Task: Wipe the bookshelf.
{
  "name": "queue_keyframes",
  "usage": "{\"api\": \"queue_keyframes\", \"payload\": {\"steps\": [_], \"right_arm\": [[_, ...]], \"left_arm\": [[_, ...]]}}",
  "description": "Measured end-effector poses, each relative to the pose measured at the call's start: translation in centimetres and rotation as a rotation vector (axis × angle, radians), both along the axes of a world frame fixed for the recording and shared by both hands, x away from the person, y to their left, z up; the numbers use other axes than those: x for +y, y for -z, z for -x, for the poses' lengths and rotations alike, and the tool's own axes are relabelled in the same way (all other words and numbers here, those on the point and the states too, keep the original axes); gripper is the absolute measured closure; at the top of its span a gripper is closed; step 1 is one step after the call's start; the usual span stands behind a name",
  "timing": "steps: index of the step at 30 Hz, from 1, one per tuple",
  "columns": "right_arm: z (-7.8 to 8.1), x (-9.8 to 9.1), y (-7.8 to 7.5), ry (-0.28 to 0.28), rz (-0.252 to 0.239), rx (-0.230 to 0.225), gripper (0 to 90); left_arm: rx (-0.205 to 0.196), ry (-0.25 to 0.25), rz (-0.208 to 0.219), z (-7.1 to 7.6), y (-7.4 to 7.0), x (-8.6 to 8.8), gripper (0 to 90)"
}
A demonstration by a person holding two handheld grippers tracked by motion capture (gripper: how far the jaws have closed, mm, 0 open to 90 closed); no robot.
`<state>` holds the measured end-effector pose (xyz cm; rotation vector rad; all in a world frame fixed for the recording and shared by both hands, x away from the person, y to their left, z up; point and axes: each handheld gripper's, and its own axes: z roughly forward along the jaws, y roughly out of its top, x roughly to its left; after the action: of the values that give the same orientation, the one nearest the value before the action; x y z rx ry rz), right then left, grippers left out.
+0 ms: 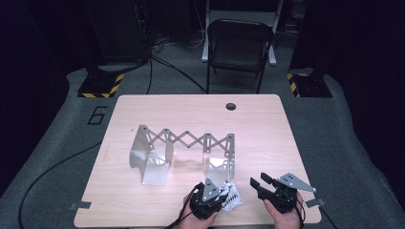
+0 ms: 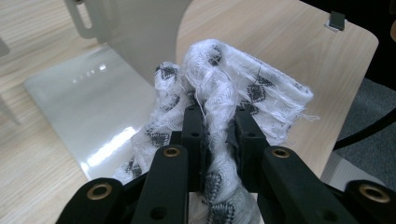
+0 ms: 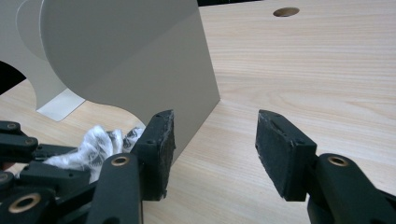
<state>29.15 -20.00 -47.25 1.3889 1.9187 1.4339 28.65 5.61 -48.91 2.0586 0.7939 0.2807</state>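
A white knitted cloth (image 2: 219,65) with dark diamond marks is bunched up near the table's front edge. My left gripper (image 2: 218,116) is shut on it, with a fold pinched between the pads. In the high view the cloth (image 1: 233,198) sticks out to the right of the left gripper (image 1: 220,192). My right gripper (image 1: 259,181) is just right of it, held a little above the wood. In its own view the right gripper (image 3: 215,140) stands open with bare table between the pads. The cloth (image 3: 100,142) lies to its left.
A grey metal scissor-link rack (image 1: 184,138) with upright end plates stands mid-table; its nearer plate (image 3: 130,60) rises close in front of both grippers. The wooden table (image 1: 191,109) has a cable hole (image 1: 231,106) at the back. A folding chair (image 1: 239,47) stands beyond.
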Motion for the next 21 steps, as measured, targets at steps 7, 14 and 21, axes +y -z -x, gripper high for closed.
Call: {"api": "queue_keyframes", "payload": {"steps": [7, 14, 21], "right_arm": [[0.7, 0.0, 0.0, 0.009, 0.002, -0.003, 50.6], [0.7, -0.2, 0.2, 0.013, -0.011, 0.002, 51.5], [0.5, 0.0, 0.6, 0.008, -0.012, 0.013, 51.0]], "left_arm": [[0.02, 0.01, 0.018, -0.4, 0.8, -1.6, 76.7], [-0.013, 0.002, -0.013, 0.3, -0.3, 0.3, 78.0], [-0.017, -0.056, -0.019, 0.6, 0.0, 4.4, 77.9]]}}
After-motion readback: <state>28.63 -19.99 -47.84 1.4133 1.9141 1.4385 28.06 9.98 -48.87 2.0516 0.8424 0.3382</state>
